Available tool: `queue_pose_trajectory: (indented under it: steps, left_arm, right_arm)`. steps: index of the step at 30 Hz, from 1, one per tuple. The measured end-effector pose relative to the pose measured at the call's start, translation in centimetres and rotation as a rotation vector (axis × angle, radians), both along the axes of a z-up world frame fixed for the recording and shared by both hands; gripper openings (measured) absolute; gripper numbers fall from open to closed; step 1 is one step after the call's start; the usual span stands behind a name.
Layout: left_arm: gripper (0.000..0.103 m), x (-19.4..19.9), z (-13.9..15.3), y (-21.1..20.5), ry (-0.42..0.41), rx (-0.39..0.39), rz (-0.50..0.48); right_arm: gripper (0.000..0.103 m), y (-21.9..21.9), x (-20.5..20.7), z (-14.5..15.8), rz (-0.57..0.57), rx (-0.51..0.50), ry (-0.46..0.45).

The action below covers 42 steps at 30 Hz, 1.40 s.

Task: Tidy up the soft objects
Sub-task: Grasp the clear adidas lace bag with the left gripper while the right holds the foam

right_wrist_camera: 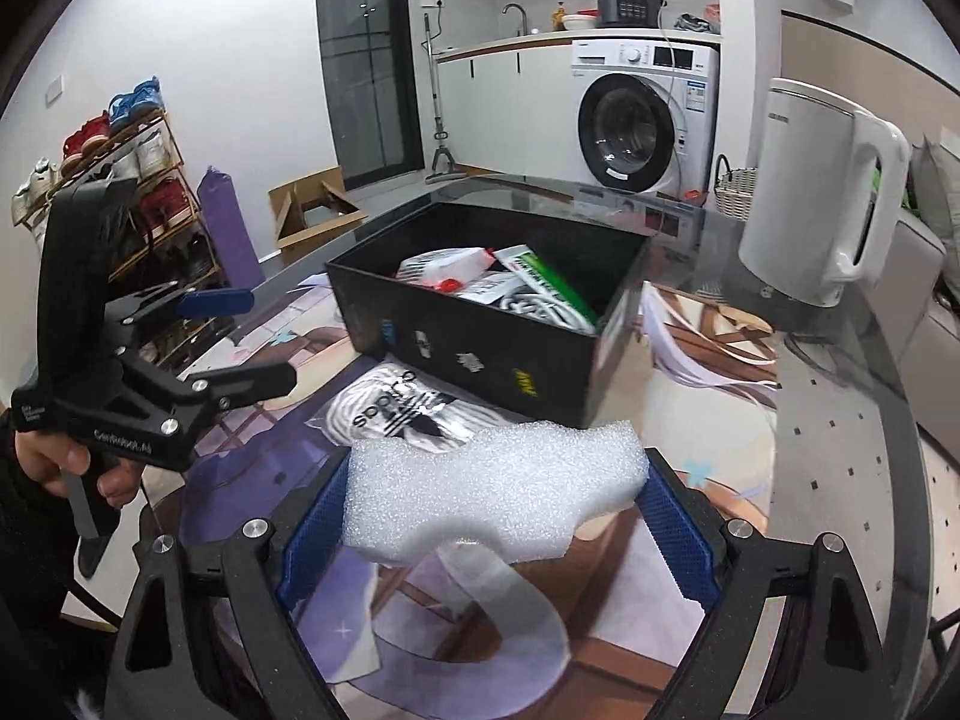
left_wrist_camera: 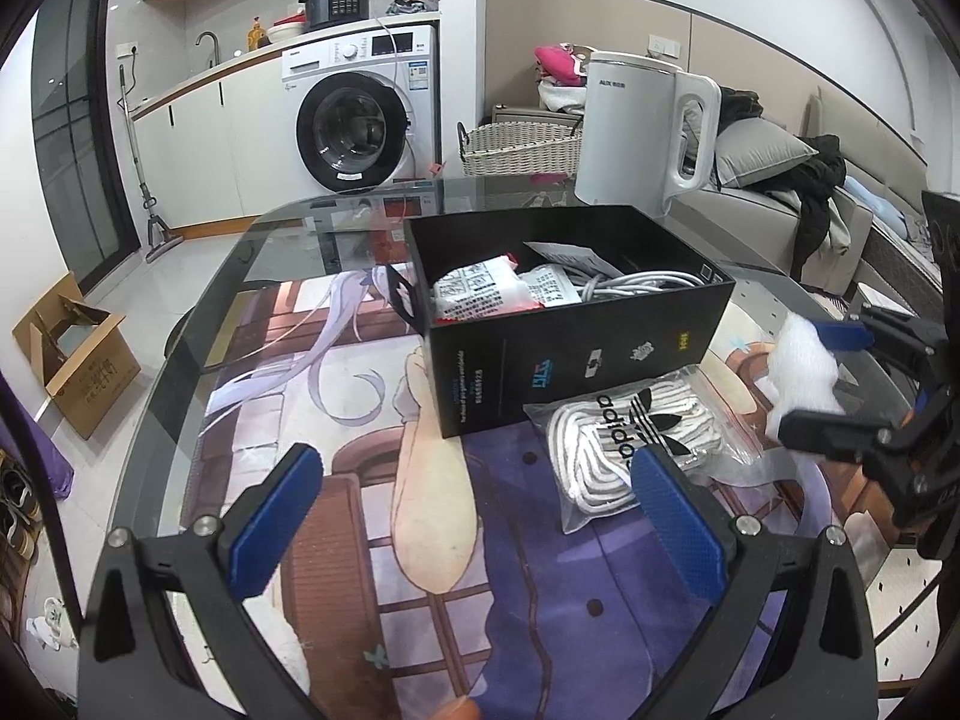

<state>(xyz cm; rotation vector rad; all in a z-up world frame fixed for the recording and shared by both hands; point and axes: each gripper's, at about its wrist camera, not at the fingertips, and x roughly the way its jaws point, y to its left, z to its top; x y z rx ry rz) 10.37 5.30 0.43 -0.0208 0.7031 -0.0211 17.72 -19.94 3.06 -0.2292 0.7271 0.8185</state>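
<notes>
A black box stands on the table and holds packets and a grey cable. A clear adidas bag of white laces lies on the mat in front of it. My right gripper is shut on a white foam piece and holds it above the table, near the box's front side. My left gripper is open and empty, low over the mat, with the laces bag just past its right finger.
A white electric kettle stands behind the box. The glass table has a printed mat on it and a curved edge. A washing machine, a wicker basket and a sofa lie beyond.
</notes>
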Motion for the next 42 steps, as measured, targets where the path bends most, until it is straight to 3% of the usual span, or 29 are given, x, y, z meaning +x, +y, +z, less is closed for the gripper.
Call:
queue_pose_trajectory:
  steps: [15, 19, 31, 42]
  left_arm:
    - [0.103, 1.6, -0.7, -3.8, 0.084, -0.085, -0.079]
    - [0.103, 3.5, -1.2, -5.8, 0.143, -0.107, -0.106]
    - [0.103, 6.2, -2.3, -9.4, 0.200, 0.022, -0.078]
    - [0.103, 6.6, -3.1, -9.9, 0.209, 0.073, -0.071]
  right_arm:
    - [0.092, -4.3, 1.7, 1.7, -0.087, 0.063, 0.016]
    - [0.092, -5.3, 2.1, 2.2, -0.111, 0.074, 0.011]
    - [0.092, -6.8, 2.3, 3.0, -0.133, 0.115, 0.022]
    - [0.092, -6.5, 2.2, 2.7, -0.128, 0.107, 0.033]
